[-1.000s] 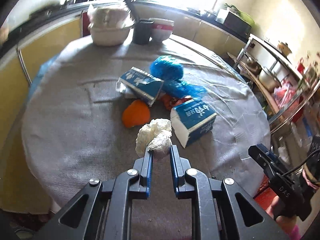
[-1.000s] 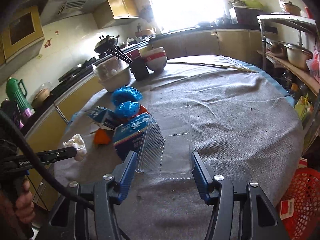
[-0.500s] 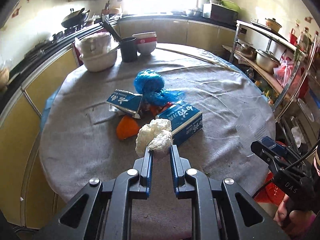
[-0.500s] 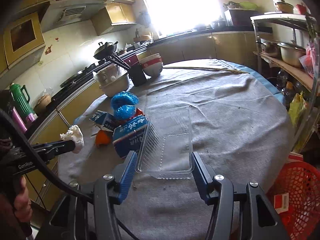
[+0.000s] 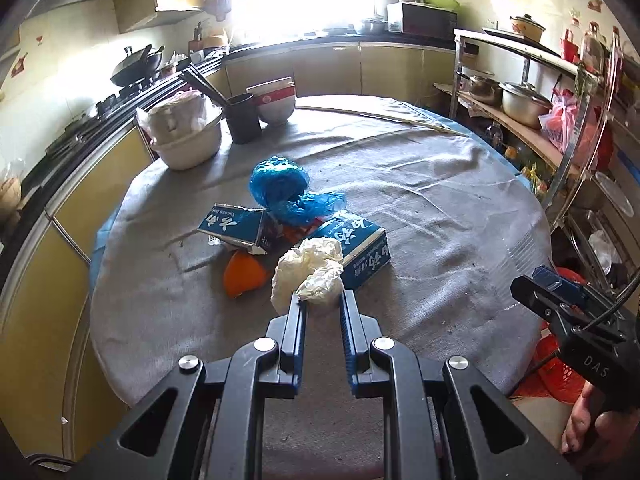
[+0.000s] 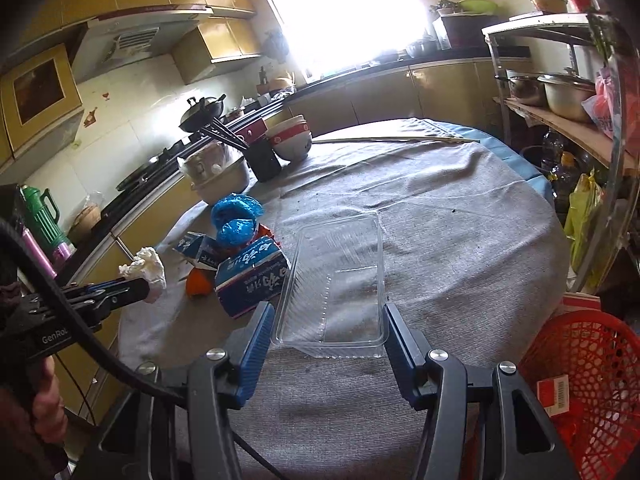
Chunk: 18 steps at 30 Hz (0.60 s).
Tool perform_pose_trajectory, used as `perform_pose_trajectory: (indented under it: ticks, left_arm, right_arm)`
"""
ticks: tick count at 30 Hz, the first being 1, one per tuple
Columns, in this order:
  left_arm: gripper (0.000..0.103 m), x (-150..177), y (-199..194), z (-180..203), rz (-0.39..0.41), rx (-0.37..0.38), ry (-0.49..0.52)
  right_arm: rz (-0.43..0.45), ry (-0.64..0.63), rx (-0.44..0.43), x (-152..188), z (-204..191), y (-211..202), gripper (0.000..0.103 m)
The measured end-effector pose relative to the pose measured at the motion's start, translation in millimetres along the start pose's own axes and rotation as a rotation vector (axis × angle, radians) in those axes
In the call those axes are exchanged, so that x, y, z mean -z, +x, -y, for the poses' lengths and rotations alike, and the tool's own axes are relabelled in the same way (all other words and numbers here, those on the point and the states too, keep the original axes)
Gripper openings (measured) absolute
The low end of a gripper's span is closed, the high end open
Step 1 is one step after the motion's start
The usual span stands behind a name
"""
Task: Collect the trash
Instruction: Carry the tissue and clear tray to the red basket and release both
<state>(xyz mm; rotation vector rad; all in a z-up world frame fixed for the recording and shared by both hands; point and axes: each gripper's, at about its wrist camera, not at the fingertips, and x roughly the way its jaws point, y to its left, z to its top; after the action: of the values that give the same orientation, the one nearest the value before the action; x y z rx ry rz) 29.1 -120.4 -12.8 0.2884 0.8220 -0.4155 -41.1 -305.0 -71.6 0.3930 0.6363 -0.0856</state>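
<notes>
White crumpled tissue (image 5: 308, 272), blue cartons (image 5: 352, 250) with white lettering, blue bag (image 5: 280, 188), red mesh basket (image 6: 580, 392), grey tablecloth (image 5: 420, 208).

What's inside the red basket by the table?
In the red basket, a red package with a barcode label shows through the mesh. The right hand-held gripper hides the rest.

Two blue cartons (image 5: 240, 227); one tray (image 6: 340, 276)

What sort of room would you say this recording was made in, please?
Most likely a lived-in home kitchen: a wok sits on the stove, pots fill an open shelf, and stacked bowls stand on the cloth-covered table.
</notes>
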Motion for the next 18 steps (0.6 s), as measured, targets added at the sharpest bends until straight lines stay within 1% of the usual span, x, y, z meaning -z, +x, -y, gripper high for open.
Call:
perform_pose_trajectory:
  ticks: [8,18]
  left_arm:
    - [0.018,-3.5,-0.7,15.7,0.007,-0.018,0.049]
    - [0.018,-8.4,1.4,38.9,0.008,-0.028,0.112]
  right_arm:
    - [0.015,0.018,0.008,0.5,11.2,-8.6,0.058]
    - [0.025,0.073,0.032,3.7,38.5,-17.5,0.058]
